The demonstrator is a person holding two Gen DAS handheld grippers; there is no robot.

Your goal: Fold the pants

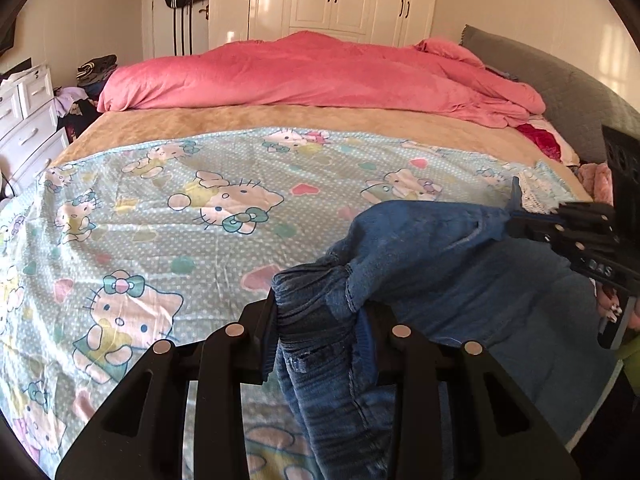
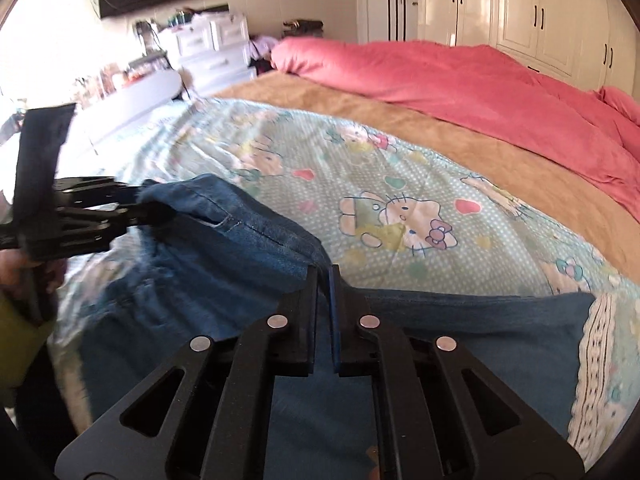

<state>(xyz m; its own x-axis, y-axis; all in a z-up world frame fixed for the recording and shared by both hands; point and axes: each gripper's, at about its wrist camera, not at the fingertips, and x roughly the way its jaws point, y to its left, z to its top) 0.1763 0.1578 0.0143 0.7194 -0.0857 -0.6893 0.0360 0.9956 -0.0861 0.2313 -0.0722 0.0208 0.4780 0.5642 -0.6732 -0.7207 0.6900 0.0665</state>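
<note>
Blue denim pants (image 1: pixel 440 264) lie partly lifted over the cartoon-cat sheet (image 1: pixel 168 216) on the bed. In the left wrist view, my left gripper (image 1: pixel 324 312) is shut on a thick bunch of the waistband, and denim hangs down between its fingers. My right gripper (image 1: pixel 514 216) comes in from the right, pinching another edge of the pants. In the right wrist view, the right gripper (image 2: pixel 324 276) has its jaws almost together on a thin denim edge. The pants (image 2: pixel 208 280) stretch left from there to the left gripper (image 2: pixel 138 204). A hand holds that gripper's handle.
A pink duvet (image 1: pixel 320 76) is heaped across the far side of the bed, with a tan blanket (image 1: pixel 280 120) in front of it. White drawers (image 1: pixel 28 120) stand to the left, a grey headboard (image 1: pixel 560 80) to the right, and white wardrobes (image 1: pixel 328 0) behind.
</note>
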